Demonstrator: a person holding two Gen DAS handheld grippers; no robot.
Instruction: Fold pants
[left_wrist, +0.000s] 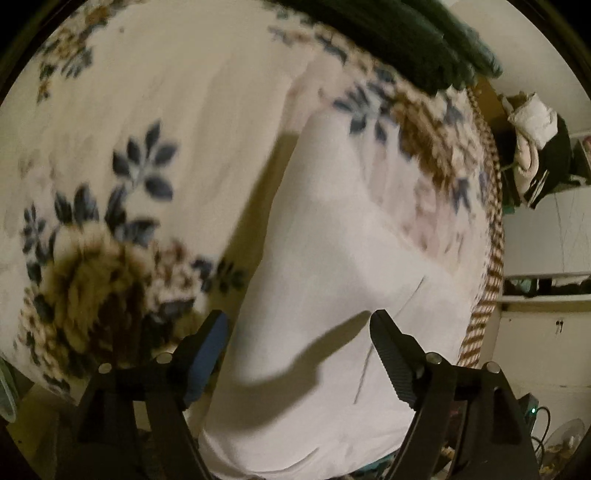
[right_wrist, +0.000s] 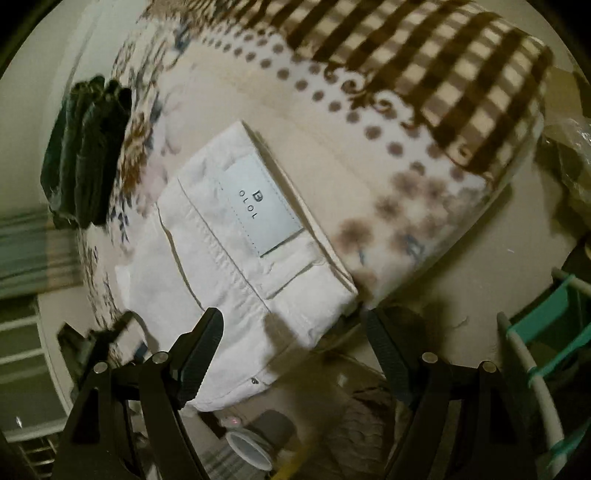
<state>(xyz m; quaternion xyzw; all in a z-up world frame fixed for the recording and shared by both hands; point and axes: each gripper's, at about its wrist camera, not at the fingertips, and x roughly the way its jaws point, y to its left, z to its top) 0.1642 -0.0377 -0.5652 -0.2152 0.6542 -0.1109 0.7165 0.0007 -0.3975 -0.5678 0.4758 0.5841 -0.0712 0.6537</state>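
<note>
White pants (right_wrist: 236, 236) lie on the floral blanket (left_wrist: 140, 110), waistband end near its edge. Both the left gripper (left_wrist: 299, 328) and right gripper (right_wrist: 291, 328) hover spread wide, gripping nothing. Looks like mid-fold; next they should pinch an edge and fold it over.

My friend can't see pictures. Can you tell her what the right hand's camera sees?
White pants, folded with a pale label showing, lie on a patterned blanket near its edge. The right gripper hovers above them, jaws open and empty. A dark green folded cloth sits beyond.
</note>
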